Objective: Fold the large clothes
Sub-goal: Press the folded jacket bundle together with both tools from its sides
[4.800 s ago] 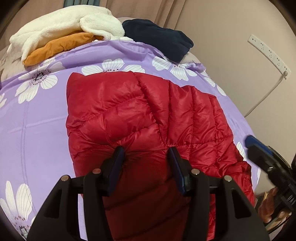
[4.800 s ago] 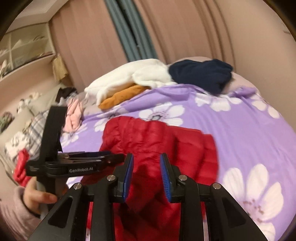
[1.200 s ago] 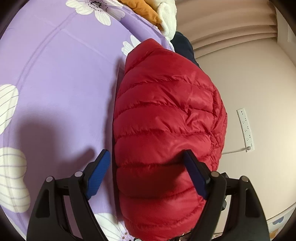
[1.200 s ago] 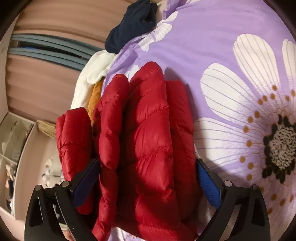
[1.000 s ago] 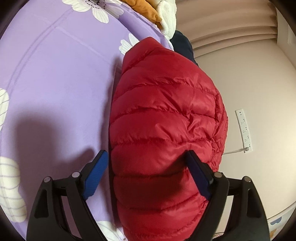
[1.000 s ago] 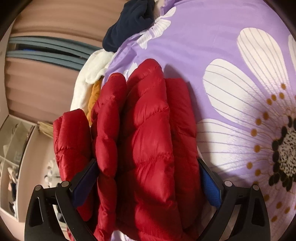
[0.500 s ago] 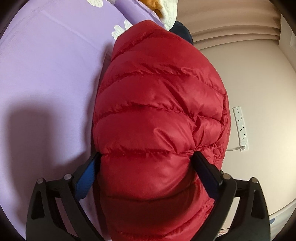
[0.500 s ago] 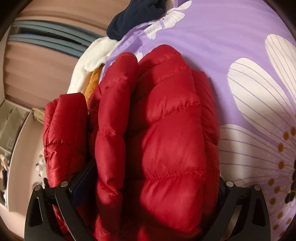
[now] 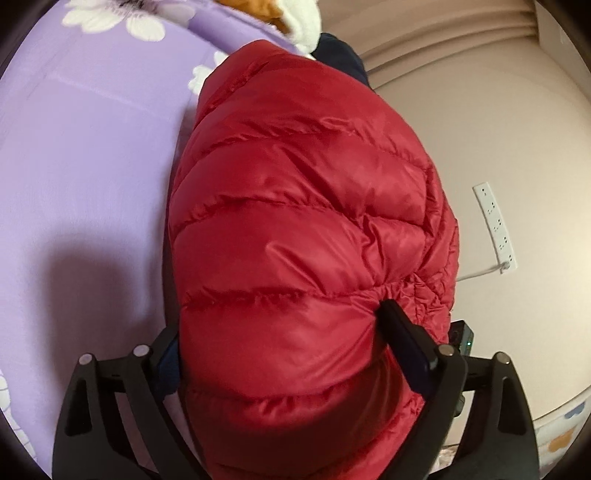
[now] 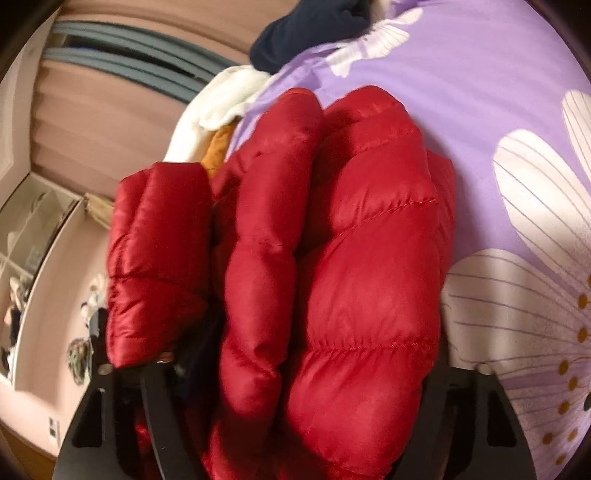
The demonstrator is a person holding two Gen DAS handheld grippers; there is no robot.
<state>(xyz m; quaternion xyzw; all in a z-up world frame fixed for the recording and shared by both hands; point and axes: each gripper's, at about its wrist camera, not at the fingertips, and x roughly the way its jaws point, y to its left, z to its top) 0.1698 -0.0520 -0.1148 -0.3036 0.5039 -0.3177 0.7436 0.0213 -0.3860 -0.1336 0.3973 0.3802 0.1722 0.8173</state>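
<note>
A folded red puffer jacket point(image 9: 306, 229) fills the left wrist view, held as a thick bundle beside the purple flowered bedspread point(image 9: 81, 155). My left gripper point(image 9: 280, 332) straddles the bundle, its fingers pressed into both sides of the padding. In the right wrist view the same jacket point(image 10: 362, 266) shows as several puffy folded layers. My right gripper point(image 10: 303, 373) clamps those layers, and its fingertips are hidden under the fabric.
A white fleece point(image 10: 218, 107), an orange garment point(image 10: 218, 151) and a dark navy garment point(image 10: 310, 26) lie at the far end of the bed point(image 10: 517, 110). A wall power strip point(image 9: 495, 225) is on the right. Shelves point(image 10: 29, 236) stand beyond the bed.
Both grippers, open around the folded jacket a second ago, have closed in and squeezed it. The jacket bundle now sits nearer both cameras.
</note>
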